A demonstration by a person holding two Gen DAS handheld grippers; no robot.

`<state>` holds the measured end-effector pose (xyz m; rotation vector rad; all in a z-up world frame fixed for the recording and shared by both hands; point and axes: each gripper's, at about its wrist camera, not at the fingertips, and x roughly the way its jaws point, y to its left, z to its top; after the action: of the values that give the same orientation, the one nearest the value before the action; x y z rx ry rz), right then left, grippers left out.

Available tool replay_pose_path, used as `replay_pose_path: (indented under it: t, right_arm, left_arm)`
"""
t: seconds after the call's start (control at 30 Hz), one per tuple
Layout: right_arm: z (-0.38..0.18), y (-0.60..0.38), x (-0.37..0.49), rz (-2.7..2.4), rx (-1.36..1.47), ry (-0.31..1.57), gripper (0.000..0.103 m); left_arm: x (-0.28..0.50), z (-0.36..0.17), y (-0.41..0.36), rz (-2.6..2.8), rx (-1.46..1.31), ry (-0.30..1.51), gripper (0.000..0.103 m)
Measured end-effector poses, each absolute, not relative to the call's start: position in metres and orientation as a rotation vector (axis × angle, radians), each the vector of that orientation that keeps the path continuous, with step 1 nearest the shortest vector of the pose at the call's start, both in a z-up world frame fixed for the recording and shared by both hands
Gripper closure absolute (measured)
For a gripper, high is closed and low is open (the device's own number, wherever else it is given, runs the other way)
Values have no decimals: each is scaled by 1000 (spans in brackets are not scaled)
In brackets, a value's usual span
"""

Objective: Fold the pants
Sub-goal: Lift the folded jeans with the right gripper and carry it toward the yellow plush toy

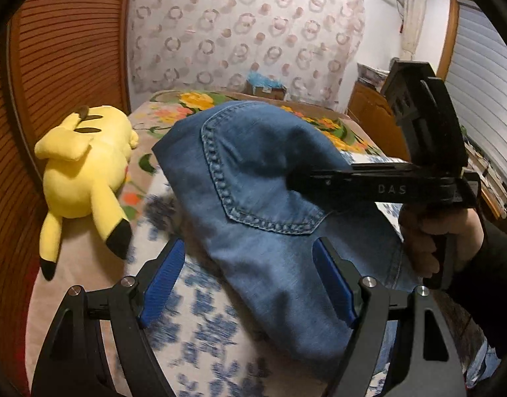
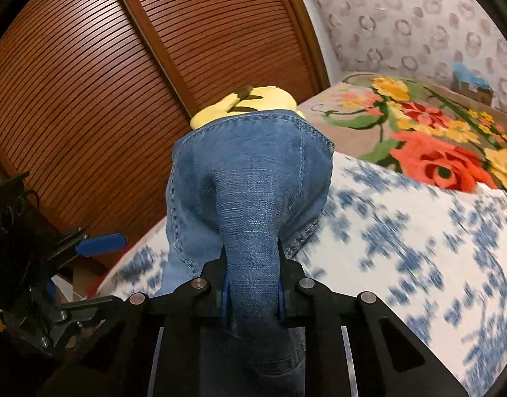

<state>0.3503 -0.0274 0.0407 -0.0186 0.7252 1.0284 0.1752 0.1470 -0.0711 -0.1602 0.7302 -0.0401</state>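
Left wrist view: left gripper (image 1: 250, 284), blue pads spread wide, nothing between them. Jeans (image 1: 263, 178) draped above a blue-and-white blanket (image 1: 200, 337); right gripper (image 1: 298, 183) pinching the denim from the right. Yellow plush toy (image 1: 84, 172) lying to the left.

Right wrist view: right gripper (image 2: 253, 284) clamped on a bunched fold of jeans (image 2: 250, 178). Left gripper (image 2: 87, 274) spread wide at left. Flowered blanket (image 2: 429, 145) beyond.

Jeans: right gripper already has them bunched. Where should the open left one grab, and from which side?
Probably the free denim below the back pocket, the edge nearest the left gripper. Its open jaws already straddle the jeans, so come straight forward. The right gripper pinches a bunched fold from the opposite side.
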Motion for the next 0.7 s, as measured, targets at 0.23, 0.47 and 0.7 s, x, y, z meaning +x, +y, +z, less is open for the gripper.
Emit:
replay_pose_path:
  t: [0.23, 0.47, 0.7]
  right_arm:
    - [43, 17, 378, 972, 62, 692, 84]
    - [35, 40, 414, 766, 258, 657, 84]
    - [15, 45, 434, 704, 177, 737, 72]
  left_arm:
    - [187, -58, 179, 24, -155, 699, 23]
    - [204, -55, 199, 62, -147, 684, 23]
    - [218, -77, 200, 69, -141, 740, 23]
